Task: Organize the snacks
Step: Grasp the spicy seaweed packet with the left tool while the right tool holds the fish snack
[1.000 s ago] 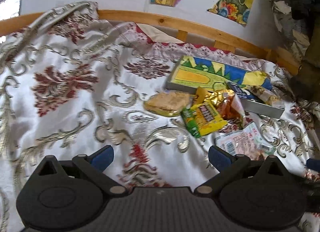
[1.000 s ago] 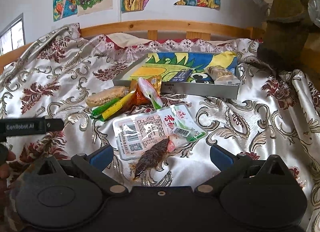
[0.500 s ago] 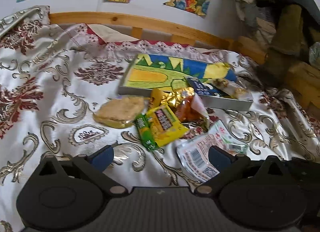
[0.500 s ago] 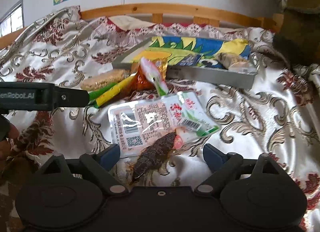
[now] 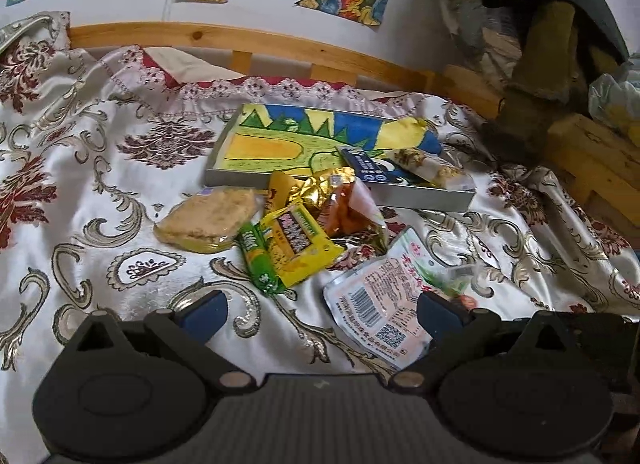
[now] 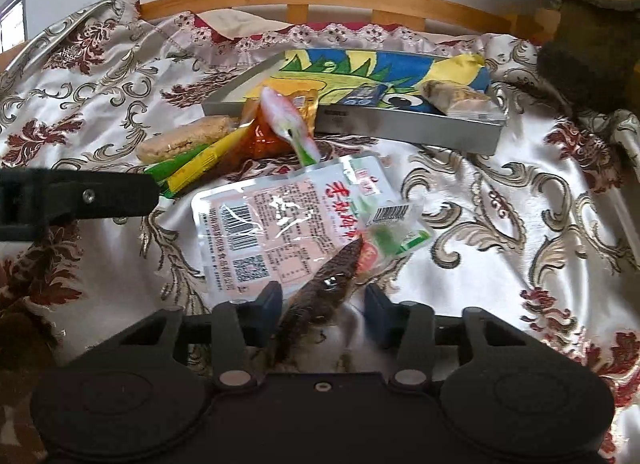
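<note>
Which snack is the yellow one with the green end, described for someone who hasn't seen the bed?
Start at the grey tray on the bedspread. In front lies a snack pile; the yellow packet sits mid-pile, right of the tan cake. Only it has a green end.

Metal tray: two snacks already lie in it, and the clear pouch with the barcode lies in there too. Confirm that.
Not quite. The metal tray does hold two snacks, but the clear pouch lies outside it on the bedspread, in front of the right gripper, as the right wrist view shows.
</note>
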The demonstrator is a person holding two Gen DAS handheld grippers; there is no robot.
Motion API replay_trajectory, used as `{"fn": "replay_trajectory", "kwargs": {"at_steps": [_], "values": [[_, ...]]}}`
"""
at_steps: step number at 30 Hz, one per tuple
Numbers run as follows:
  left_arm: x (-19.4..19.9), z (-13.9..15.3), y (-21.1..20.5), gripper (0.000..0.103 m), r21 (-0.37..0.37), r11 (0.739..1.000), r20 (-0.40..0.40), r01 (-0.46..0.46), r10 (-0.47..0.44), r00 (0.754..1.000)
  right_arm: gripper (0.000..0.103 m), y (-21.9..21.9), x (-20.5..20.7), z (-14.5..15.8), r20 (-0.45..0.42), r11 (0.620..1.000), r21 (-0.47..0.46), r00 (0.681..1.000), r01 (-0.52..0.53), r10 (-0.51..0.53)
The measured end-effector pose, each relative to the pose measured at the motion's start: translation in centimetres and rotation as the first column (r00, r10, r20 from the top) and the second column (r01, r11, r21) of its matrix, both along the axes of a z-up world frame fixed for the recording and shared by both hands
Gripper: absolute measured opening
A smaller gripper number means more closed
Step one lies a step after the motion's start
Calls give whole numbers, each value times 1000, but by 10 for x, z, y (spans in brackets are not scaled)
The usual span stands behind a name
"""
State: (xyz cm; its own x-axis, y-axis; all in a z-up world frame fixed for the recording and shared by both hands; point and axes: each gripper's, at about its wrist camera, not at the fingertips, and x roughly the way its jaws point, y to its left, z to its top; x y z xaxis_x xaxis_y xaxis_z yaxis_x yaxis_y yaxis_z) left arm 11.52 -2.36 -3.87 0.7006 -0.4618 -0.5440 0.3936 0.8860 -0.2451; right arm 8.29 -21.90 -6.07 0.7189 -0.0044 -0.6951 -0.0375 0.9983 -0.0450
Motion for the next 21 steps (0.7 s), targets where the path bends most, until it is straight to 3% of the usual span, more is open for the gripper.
{"fn": "replay_trajectory", "kwargs": {"at_steps": [3, 6, 10, 15, 21], "values": [[-1, 1, -4, 102, -3, 999, 1, 48, -48, 999, 38, -8, -4, 3, -3, 999, -28, 999, 33, -33], [4, -3, -11, 102, -23, 986, -33, 164, -165, 986, 37, -19, -7, 8, -6, 996, -51, 997, 72, -73], [16, -8, -22, 102, -52, 971, -62, 233, -236, 970, 36, -36, -8, 10, -24, 992, 0, 992, 128, -128], [45, -24, -24, 102, -123, 969, -192, 212, -233, 953, 37, -37, -8, 7, -31, 989, 8, 989, 147, -146], [66, -35, -19, 102, -201, 970, -236, 137, -184, 954, 38, -32, -6, 4, -27, 990, -9, 990, 141, -141]]}}
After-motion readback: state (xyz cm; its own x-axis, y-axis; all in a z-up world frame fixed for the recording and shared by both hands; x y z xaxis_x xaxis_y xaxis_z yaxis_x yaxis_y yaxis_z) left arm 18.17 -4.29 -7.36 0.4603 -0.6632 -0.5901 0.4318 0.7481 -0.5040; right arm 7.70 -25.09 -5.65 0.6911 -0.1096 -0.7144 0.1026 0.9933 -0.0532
